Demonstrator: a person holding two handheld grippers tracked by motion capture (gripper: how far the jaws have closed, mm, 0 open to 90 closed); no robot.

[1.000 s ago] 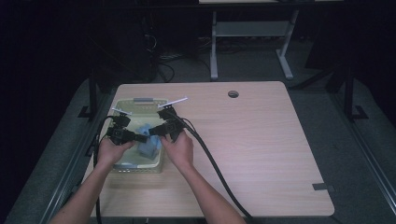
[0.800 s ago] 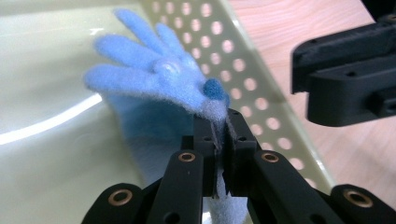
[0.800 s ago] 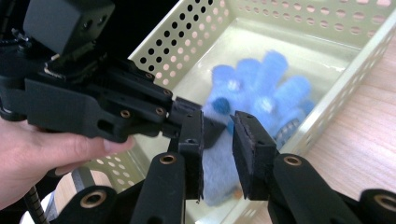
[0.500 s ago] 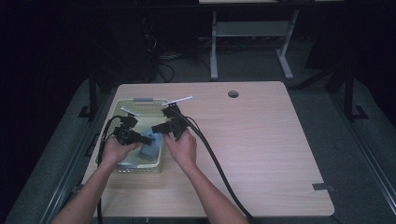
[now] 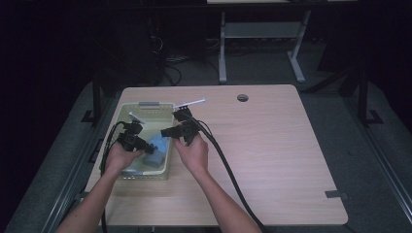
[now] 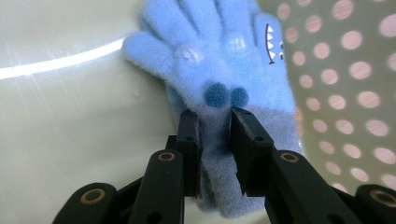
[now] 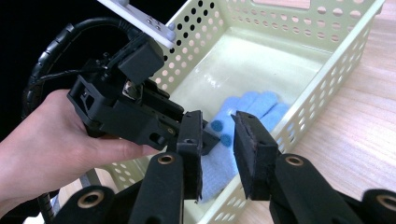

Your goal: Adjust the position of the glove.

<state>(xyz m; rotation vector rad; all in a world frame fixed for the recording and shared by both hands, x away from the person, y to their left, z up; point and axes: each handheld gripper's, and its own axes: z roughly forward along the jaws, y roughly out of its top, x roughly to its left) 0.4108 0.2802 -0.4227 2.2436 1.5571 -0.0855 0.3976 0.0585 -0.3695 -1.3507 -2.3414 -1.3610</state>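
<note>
A fluffy light-blue glove (image 6: 219,60) with dark blue dots and a small toothed face lies in a pale yellow perforated basket (image 6: 345,93). My left gripper (image 6: 215,119) is shut on the glove's cuff. In the high view the left gripper (image 5: 144,147) reaches into the basket (image 5: 141,175) toward the glove (image 5: 156,144). My right gripper (image 5: 166,131) hovers at the basket's right rim. In the right gripper view its jaws (image 7: 218,126) stand open with nothing between them, above the glove (image 7: 254,105) and beside the left gripper (image 7: 126,107).
The basket sits at the left of a wooden table (image 5: 272,155) with a round cable hole (image 5: 242,97) at the back. Thick black cables (image 5: 228,174) trail from both grippers toward the table's front edge. Dark floor and a white frame lie beyond.
My right gripper has drawn up and to the right, from the glove to the basket's rim, and now stands open. The left gripper stays in the basket, holding the glove.
</note>
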